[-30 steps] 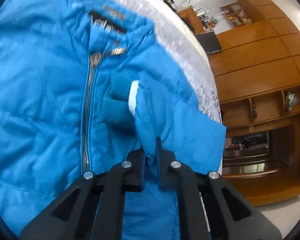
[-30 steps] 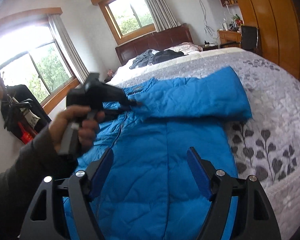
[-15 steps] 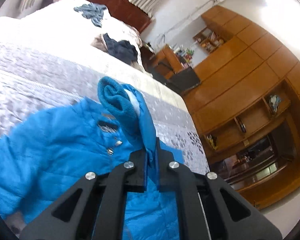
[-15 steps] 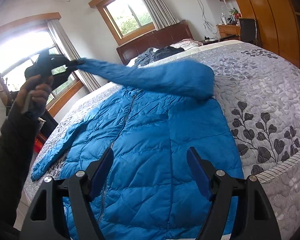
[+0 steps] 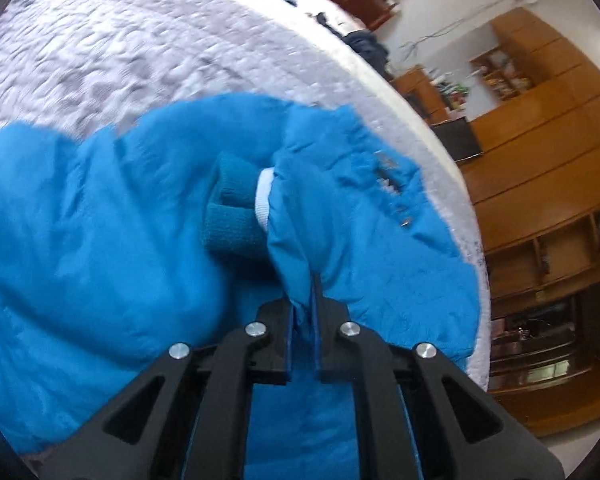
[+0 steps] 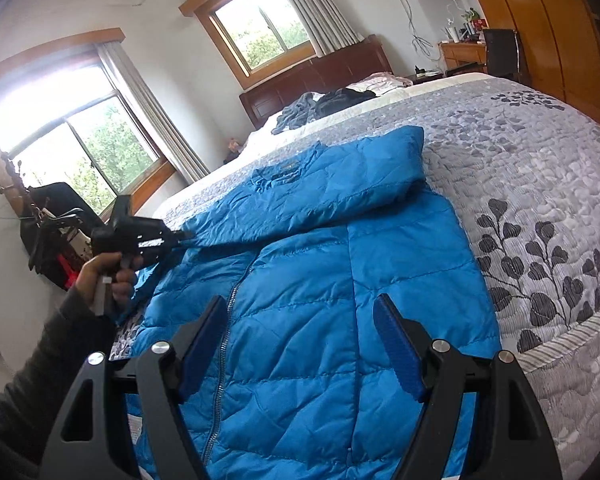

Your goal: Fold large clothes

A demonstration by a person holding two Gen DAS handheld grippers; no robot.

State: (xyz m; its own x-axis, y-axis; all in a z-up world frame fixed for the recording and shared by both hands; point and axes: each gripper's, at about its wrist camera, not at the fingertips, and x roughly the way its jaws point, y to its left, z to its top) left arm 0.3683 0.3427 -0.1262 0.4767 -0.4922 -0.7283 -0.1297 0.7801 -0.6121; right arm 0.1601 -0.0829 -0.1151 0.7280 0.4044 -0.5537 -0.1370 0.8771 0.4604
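No text, brand, number or sign can be read in either view. The blue down jacket (image 6: 324, 320) carries a small dark tag at its collar (image 6: 290, 167), well ahead of the right gripper's fingers (image 6: 396, 344), but any lettering on it is too small to make out. In the left wrist view the same collar area (image 5: 392, 184), ahead and to the right of the left gripper's fingers (image 5: 286, 332), is smeared by motion blur.
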